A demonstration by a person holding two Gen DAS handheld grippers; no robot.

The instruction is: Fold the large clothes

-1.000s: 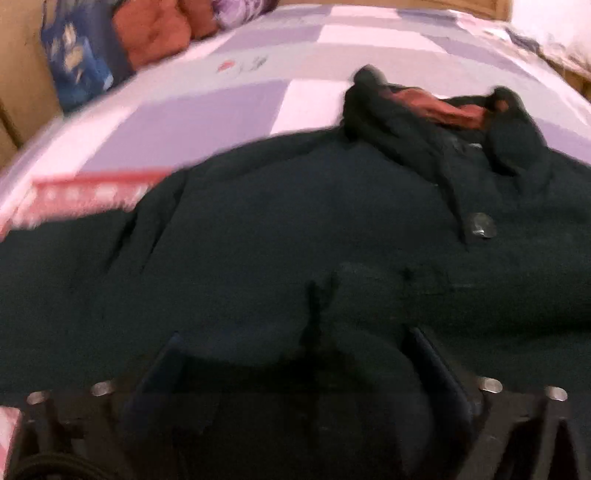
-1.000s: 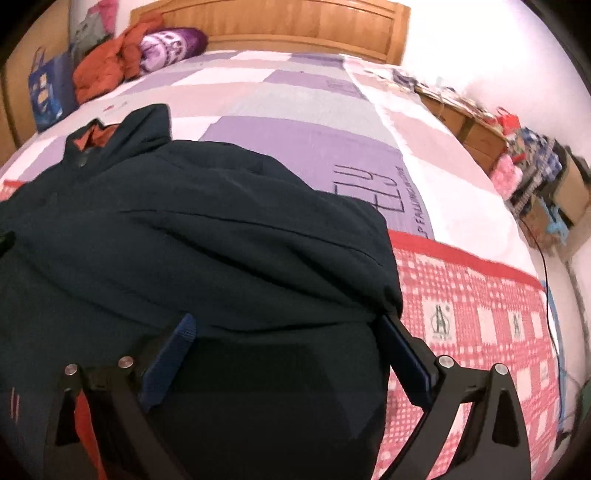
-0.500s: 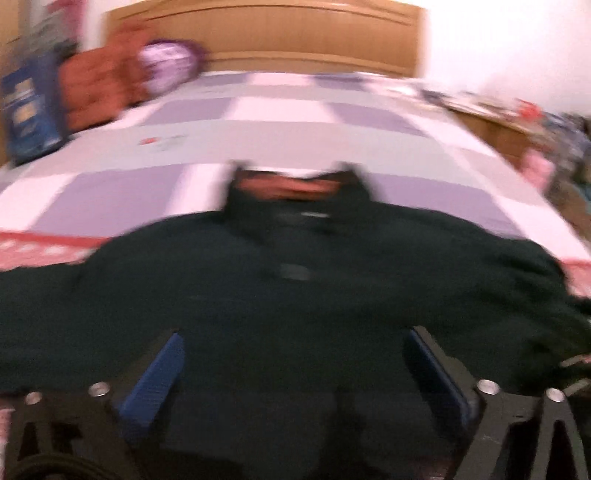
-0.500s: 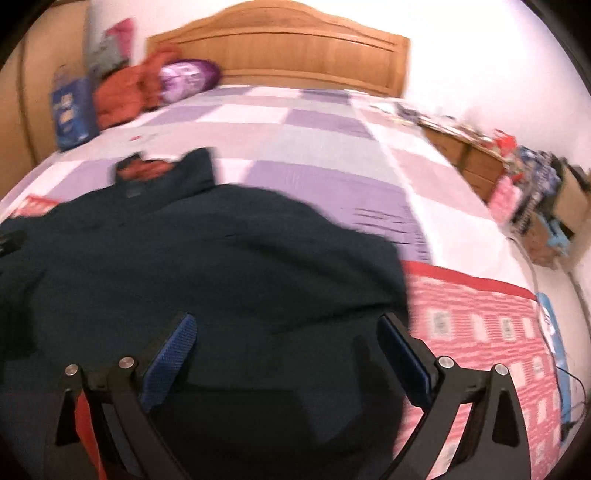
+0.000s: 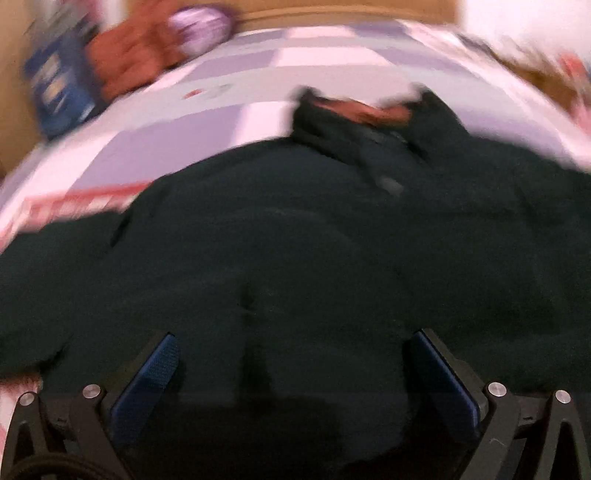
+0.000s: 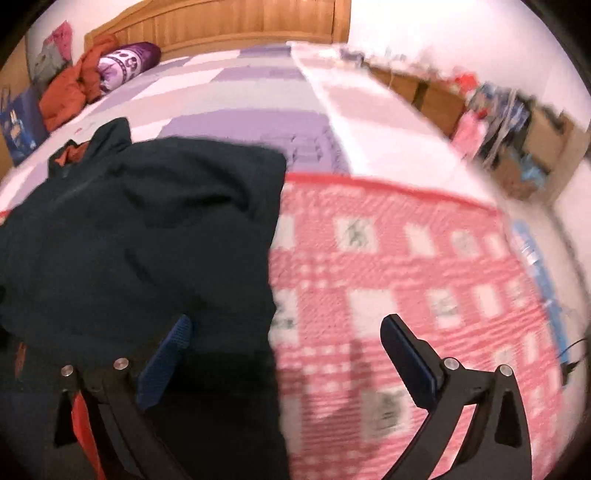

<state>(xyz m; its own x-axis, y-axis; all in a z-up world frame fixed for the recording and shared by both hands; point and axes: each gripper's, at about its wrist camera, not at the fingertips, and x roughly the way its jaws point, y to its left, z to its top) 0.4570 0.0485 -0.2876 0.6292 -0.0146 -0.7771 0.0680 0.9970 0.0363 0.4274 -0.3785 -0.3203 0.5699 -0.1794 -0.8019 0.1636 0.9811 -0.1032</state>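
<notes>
A large dark green jacket [image 5: 295,240] with an orange lining at the collar [image 5: 365,110] lies spread on the bed, collar toward the headboard. My left gripper [image 5: 291,365] is open and empty, hovering over the jacket's lower middle. In the right wrist view the jacket [image 6: 140,236] fills the left half, its right side folded inward. My right gripper [image 6: 284,350] is open and empty, over the jacket's right edge and the red checked bedspread [image 6: 424,280].
An orange garment [image 6: 70,92] and a purple pillow [image 6: 125,62] lie by the wooden headboard [image 6: 240,22]. A blue bag [image 5: 59,88] stands at the bed's left side. Cluttered boxes and clothes [image 6: 517,122] line the wall right of the bed.
Both grippers stay open. The right gripper has swung right, off the jacket's middle to its right edge. The left view has tipped down toward the jacket, with motion blur.
</notes>
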